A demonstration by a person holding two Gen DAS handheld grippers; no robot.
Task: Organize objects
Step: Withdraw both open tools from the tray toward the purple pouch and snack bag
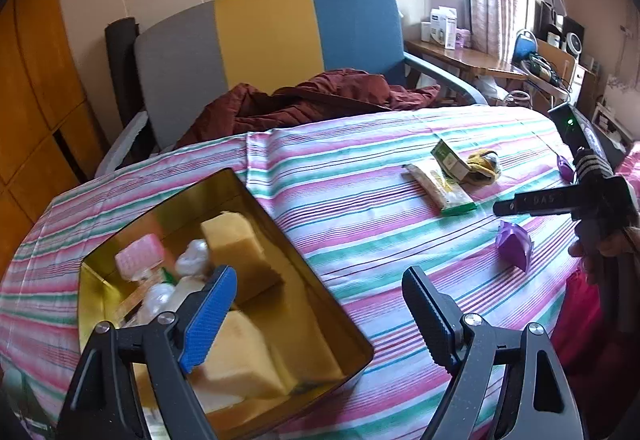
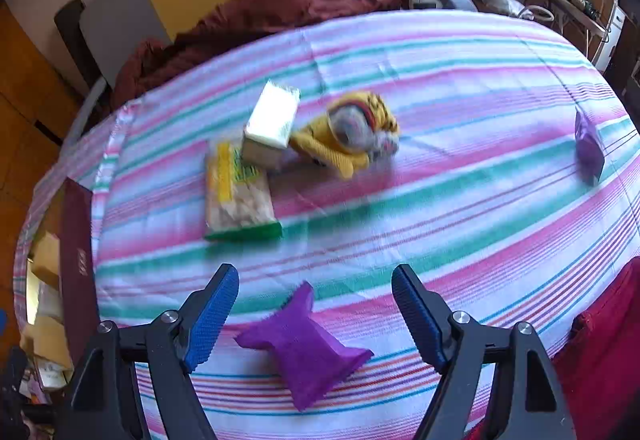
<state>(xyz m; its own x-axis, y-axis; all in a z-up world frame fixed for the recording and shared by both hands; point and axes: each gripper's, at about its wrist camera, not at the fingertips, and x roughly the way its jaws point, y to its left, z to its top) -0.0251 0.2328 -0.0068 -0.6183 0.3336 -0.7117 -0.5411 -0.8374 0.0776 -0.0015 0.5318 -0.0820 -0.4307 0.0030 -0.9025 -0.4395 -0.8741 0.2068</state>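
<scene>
Right wrist view: the right tool (image 2: 314, 314) hangs wide, empty, its blue pads either side of a purple packet (image 2: 302, 350) lying low in the frame on the striped tabletop (image 2: 460, 199). That packet looks light, soft and crinkly, likely slippery film, so a grip across its pinched middle seems safest. Farther up lie a green-edged snack bag (image 2: 238, 191), a small carton (image 2: 272, 125) and a yellow knitted toy (image 2: 352, 133). Left wrist view: the left tool (image 1: 320, 314), also wide and empty, hovers over the gold tin (image 1: 312, 272) at lower left.
</scene>
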